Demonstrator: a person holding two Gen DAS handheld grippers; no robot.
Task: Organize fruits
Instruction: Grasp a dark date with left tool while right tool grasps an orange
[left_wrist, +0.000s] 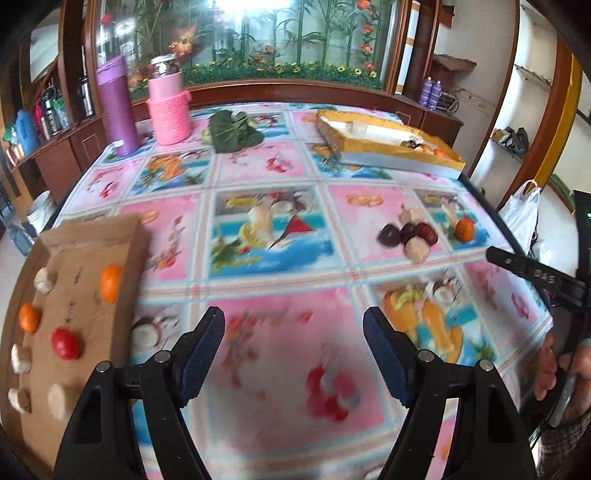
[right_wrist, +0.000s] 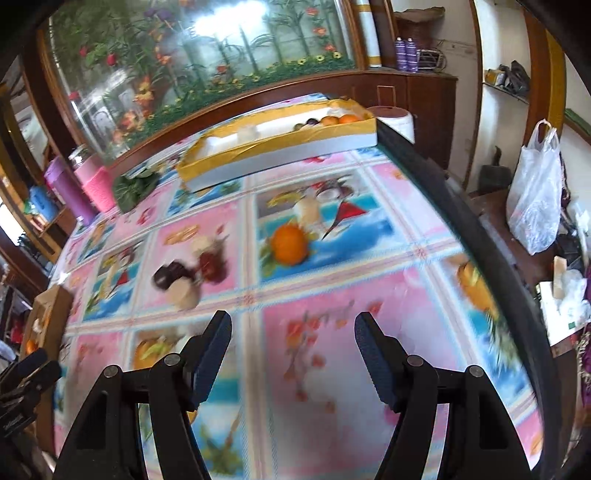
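Observation:
My left gripper (left_wrist: 294, 325) is open and empty above the fruit-print tablecloth. A brown cardboard tray (left_wrist: 85, 251) to its left holds several fruits: an orange (left_wrist: 110, 282), a red fruit (left_wrist: 65, 342) and pale ones. A loose pile of dark, red and pale fruits (left_wrist: 410, 236) with an orange (left_wrist: 464, 229) lies ahead right. My right gripper (right_wrist: 293, 328) is open and empty; the same orange (right_wrist: 290, 244) lies ahead of it, and the pile (right_wrist: 188, 275) lies to its left.
A yellow-rimmed white box (left_wrist: 391, 155) at the far right holds a few fruits; it also shows in the right wrist view (right_wrist: 280, 147). Green leaves (left_wrist: 234, 131), a pink container (left_wrist: 169, 110) and a purple bottle (left_wrist: 118, 107) stand at the back. The table edge (right_wrist: 461, 221) runs right.

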